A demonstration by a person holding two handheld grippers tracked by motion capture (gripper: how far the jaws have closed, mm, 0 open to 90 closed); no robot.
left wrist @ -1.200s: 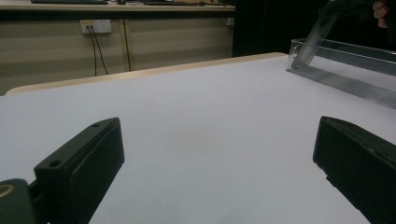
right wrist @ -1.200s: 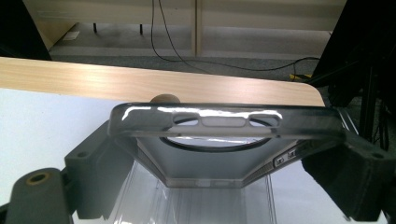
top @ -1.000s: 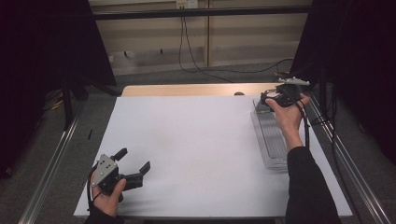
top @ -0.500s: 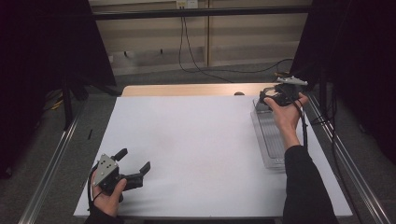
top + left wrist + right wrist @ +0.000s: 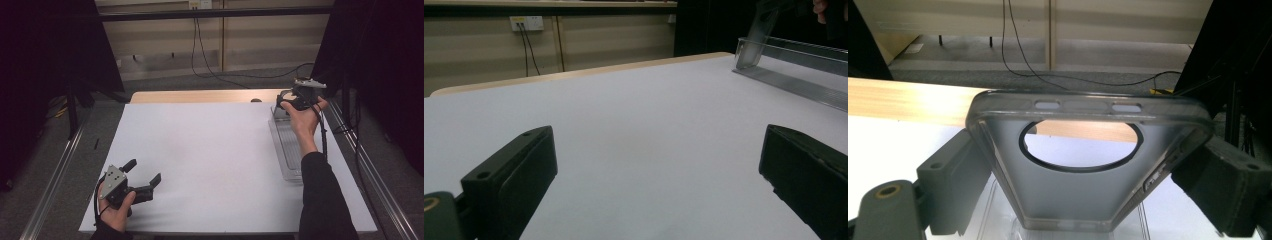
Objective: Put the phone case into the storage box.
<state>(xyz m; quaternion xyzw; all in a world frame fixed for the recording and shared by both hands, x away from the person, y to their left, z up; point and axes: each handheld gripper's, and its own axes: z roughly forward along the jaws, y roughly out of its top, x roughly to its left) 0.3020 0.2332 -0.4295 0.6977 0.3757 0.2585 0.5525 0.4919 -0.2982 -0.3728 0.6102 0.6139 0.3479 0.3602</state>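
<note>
Pickup looks done: right gripper (image 5: 1088, 170) clamps translucent grey phone case (image 5: 1083, 150) above clear plastic tray (image 5: 290, 150); placement remains; left gripper (image 5: 145, 182), well apart, gapes idle.

White-topped bench (image 5: 215, 150) with a wooden far edge, grey carpet floor (image 5: 165, 85); beige panelled wall (image 5: 165, 40), black cables (image 5: 200, 55) hanging from a wall socket (image 5: 199, 4); black curtains (image 5: 45, 60) either side, dim light

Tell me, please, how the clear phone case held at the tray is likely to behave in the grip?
The phone case looks thin and see-through, so it is probably light and somewhat bendy. The right tool pinches its two long sides, and the big round cutout may let it flex or bow. Its glossy surface could be slippery, so it might slide toward the clear tray below.
</note>
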